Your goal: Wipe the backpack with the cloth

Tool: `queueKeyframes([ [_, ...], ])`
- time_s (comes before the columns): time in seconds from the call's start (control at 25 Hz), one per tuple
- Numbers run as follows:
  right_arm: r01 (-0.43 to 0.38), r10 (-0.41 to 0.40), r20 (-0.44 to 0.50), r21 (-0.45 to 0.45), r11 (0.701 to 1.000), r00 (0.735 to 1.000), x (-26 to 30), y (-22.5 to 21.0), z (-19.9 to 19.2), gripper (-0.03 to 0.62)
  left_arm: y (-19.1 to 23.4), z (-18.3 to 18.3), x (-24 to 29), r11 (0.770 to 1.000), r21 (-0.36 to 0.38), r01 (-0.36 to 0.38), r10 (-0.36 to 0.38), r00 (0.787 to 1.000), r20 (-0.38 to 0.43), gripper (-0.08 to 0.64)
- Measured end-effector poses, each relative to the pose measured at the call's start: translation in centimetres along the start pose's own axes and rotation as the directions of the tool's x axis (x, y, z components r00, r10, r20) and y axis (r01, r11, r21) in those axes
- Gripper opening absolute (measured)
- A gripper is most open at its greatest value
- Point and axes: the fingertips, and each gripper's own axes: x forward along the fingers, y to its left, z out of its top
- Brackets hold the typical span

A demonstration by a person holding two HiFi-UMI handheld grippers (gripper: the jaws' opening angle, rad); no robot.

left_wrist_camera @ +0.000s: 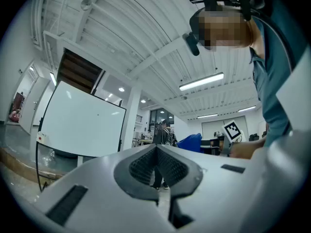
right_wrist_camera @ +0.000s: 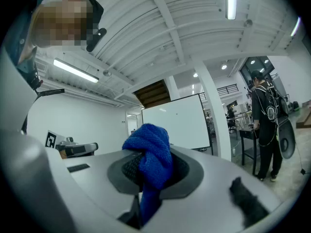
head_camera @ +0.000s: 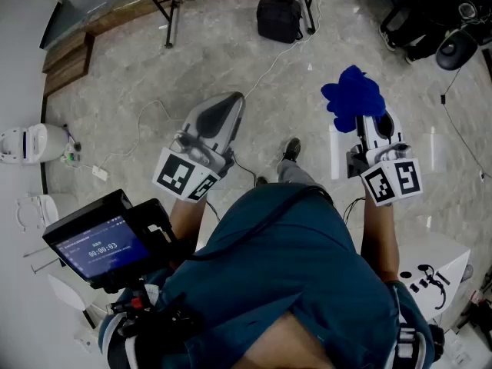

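Observation:
A black bag that looks like the backpack stands on the grey floor far ahead, apart from both grippers. My right gripper is shut on a bunched blue cloth. In the right gripper view the blue cloth bulges out between the pads of the right gripper, which points up toward the ceiling. My left gripper is shut with nothing in it. Its dark ribbed pads meet in the left gripper view, which also looks up across the room.
A screen device is mounted at my lower left. A white appliance and a cable lie on the floor. Black equipment stands at top right, and metal stand legs near the bag. A person stands by a desk.

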Motion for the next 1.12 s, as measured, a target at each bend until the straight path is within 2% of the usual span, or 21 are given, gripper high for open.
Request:
queueKeyframes([
  [0.36,0.004,-0.003,0.024,-0.03,1.0,1.0,0.9,-0.4,0.9,0.051,0.9,1.0,0.6,1.0,0.021,-0.017,0.016,0.999,0.048,0.002],
  [0.76,0.004,-0.003,0.03,-0.06,0.998,1.0,1.1,0.3,1.1,0.051,0.7,1.6,1.4,0.999,0.037,0.005,-0.008,0.997,0.079,0.002],
  [0.96,0.003,-0.001,0.036,-0.058,0.998,0.999,1.1,0.5,0.8,0.051,0.6,1.4,1.3,0.999,0.044,0.013,-0.016,0.997,0.071,0.002],
  [1.12,0.023,-0.022,0.07,-0.011,1.0,0.997,0.9,1.0,-0.9,0.051,1.3,0.9,0.7,0.996,0.086,0.03,-0.033,0.999,0.034,0.002],
])
